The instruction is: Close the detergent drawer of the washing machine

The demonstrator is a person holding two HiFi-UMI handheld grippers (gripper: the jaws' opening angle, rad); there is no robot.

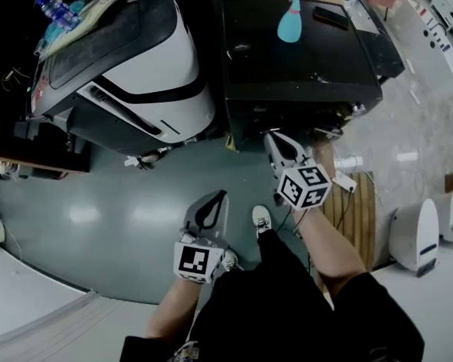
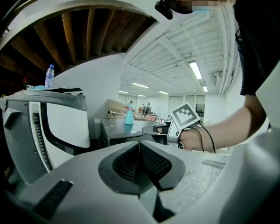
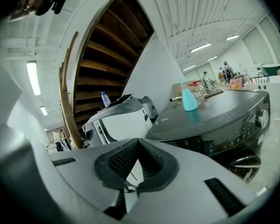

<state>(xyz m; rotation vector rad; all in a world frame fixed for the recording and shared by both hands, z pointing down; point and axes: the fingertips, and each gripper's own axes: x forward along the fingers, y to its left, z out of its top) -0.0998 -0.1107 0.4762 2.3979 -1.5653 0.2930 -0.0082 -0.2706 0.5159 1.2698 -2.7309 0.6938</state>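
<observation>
Faced the dark washing machine point(image 1: 302, 59) with both grippers closed and empty.
Pointed the right gripper point(image 1: 272, 140) at the machine's front, near it, jaws pressed together on nothing. Held the left gripper point(image 1: 220, 198) further back over the grey floor point(image 1: 98, 217), jaws likewise together. Could not make out the detergent drawer on the front panel point(image 3: 233, 129). Saw a teal bottle point(image 1: 290, 19) upright on the machine's top.

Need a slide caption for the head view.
Left gripper and right gripper, both shut and empty, before the dark washing machine topped by a teal bottle.
</observation>
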